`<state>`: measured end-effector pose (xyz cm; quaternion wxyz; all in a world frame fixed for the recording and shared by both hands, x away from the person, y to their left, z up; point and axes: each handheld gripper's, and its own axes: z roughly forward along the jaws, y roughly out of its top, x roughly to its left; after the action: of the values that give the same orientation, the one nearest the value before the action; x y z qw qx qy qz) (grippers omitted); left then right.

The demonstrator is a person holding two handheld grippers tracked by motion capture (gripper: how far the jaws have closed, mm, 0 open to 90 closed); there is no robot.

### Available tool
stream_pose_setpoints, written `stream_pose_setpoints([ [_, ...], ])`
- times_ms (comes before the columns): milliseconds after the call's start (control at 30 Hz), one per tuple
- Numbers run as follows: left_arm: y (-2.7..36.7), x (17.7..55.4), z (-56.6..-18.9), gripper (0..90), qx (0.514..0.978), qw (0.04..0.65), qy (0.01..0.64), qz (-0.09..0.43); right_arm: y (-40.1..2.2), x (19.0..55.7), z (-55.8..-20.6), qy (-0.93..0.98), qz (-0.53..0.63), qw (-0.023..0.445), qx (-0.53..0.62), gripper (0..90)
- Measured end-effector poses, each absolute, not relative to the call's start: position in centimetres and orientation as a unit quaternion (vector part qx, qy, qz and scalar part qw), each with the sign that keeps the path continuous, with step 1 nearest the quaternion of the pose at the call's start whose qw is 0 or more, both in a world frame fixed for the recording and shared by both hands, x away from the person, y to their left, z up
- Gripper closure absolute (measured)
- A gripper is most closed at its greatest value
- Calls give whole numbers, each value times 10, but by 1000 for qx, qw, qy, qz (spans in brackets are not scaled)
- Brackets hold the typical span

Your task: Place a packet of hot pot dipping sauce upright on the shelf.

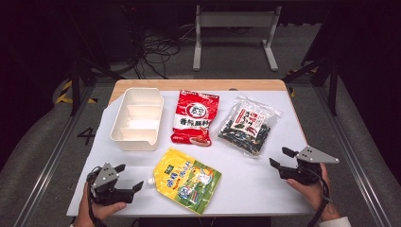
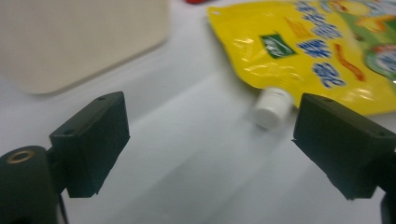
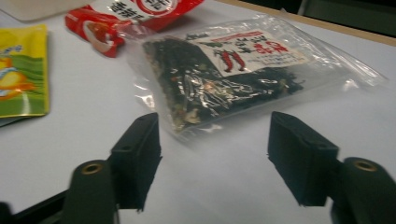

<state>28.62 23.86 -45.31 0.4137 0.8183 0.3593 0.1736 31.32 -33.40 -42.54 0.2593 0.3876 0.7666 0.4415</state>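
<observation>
My left gripper [image 1: 129, 176] rests open near the table's front left corner, nothing between its jaws. Just right of it lies a yellow spouted pouch [image 1: 187, 180], its white cap [image 2: 272, 108] pointing toward the gripper. My right gripper [image 1: 280, 157] stands open at the front right, empty. A clear bag of dark dried food [image 1: 249, 124] lies just beyond it, close in front of the jaws in the right gripper view [image 3: 229, 79]. A red packet [image 1: 196, 117] lies mid-table. A white rectangular container [image 1: 137, 119] with dividers sits at the back left.
A white sheet [image 1: 246, 182] covers the wooden table [image 1: 198, 84]. Beyond the far edge are a floor with cables [image 1: 156, 52] and a white frame's legs [image 1: 234, 33]. Metal rails [image 1: 52, 156] run along both sides of the table.
</observation>
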Motion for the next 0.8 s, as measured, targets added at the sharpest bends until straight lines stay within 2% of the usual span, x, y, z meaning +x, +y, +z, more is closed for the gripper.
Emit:
stream_pose_setpoints([
  [100,231,279,-452,159,828,420,336,158,-326,308,-423,775,447,250,369,509],
  [133,231,279,-452,171,828,420,336,158,-326,308,-423,775,447,250,369,509],
  [200,228,275,-452,190,835,420,324,147,-314,305,-422,790,443,244,347,618],
  [300,226,270,-453,215,841,414,320,138,-300,304,-421,803,443,233,323,727],
  [333,226,270,-453,217,841,414,320,138,-300,304,-421,803,443,233,323,727],
  [367,226,267,-455,217,844,409,318,137,-296,304,-420,807,448,226,313,765],
  [400,227,266,-456,230,845,406,324,131,-289,304,-419,812,448,222,301,800],
  [433,228,264,-456,293,848,408,315,120,-279,304,-419,819,450,215,285,838],
  [567,219,256,-457,444,869,389,287,110,-260,304,-423,837,441,196,259,873],
  [800,208,252,-459,632,878,377,278,99,-239,309,-427,846,445,168,241,891],
])
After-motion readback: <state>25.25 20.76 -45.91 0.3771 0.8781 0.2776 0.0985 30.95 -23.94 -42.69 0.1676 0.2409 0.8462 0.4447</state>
